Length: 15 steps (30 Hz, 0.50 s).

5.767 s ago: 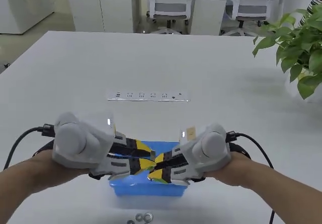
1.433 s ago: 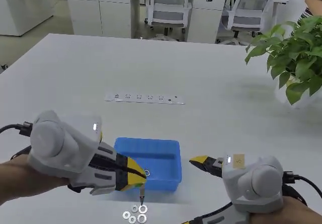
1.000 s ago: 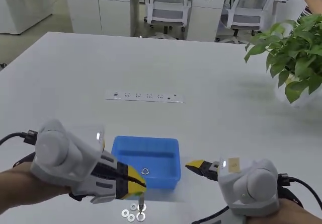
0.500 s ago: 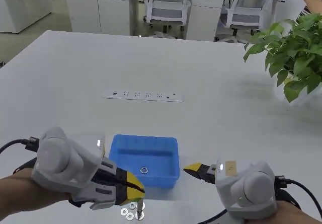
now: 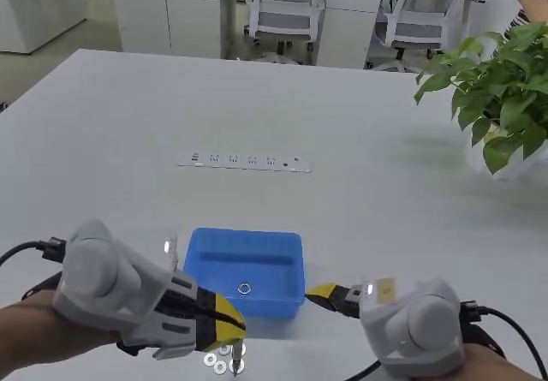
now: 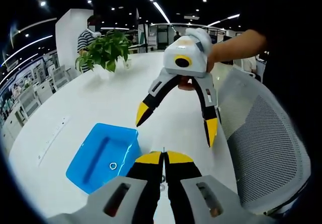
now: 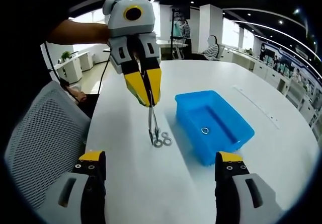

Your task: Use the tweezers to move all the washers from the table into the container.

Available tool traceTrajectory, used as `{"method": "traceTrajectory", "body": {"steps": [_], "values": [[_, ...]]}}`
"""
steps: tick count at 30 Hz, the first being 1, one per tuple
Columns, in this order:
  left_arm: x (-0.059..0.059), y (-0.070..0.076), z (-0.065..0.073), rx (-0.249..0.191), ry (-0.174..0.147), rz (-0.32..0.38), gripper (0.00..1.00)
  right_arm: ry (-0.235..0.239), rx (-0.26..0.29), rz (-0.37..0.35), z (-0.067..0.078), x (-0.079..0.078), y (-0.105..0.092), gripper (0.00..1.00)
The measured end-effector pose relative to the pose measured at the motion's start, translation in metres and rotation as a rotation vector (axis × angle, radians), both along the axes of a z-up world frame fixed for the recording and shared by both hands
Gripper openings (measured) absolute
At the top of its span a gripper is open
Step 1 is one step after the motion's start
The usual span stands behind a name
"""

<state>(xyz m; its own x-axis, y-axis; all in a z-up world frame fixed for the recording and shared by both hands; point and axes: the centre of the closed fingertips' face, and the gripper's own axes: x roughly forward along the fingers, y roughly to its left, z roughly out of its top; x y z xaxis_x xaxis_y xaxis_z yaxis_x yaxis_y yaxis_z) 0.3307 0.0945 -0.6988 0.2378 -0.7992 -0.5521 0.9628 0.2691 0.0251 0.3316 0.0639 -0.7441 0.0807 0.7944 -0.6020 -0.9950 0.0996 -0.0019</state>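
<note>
Head view, nearest edge first: a few small silver washers point(image 5: 219, 363) lie clustered on the white table point(image 5: 342, 141), with the tip of the thin metal tweezers point(image 5: 235, 362) down at them, pinched between the closed yellow-tipped jaws of the left gripper point(image 5: 231, 321). Just beyond sits the blue plastic container point(image 5: 197, 265) with one washer point(image 5: 244, 289) inside, and the right gripper point(image 6: 175, 129) hangs beside it, jaws spread wide with nothing between them

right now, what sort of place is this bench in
Probably an open-plan office: swivel chairs and white cabinets stand behind the big white table, a power socket strip lies on it, and a leafy plant sits near one edge.
</note>
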Motion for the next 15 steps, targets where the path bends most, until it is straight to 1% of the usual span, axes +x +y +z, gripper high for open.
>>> {"method": "traceTrajectory", "body": {"steps": [5, 11, 15], "values": [[-0.003, -0.002, 0.001, -0.002, 0.003, -0.010, 0.05, -0.010, 0.005, 0.041, 0.001, -0.004, 0.007, 0.82], [-0.003, -0.002, 0.001, 0.008, -0.001, -0.025, 0.05, -0.042, 0.000, 0.090, -0.001, -0.006, 0.016, 0.68], [-0.005, -0.002, 0.001, 0.012, -0.007, -0.044, 0.05, -0.042, 0.007, 0.118, -0.002, -0.008, 0.023, 0.55]]}}
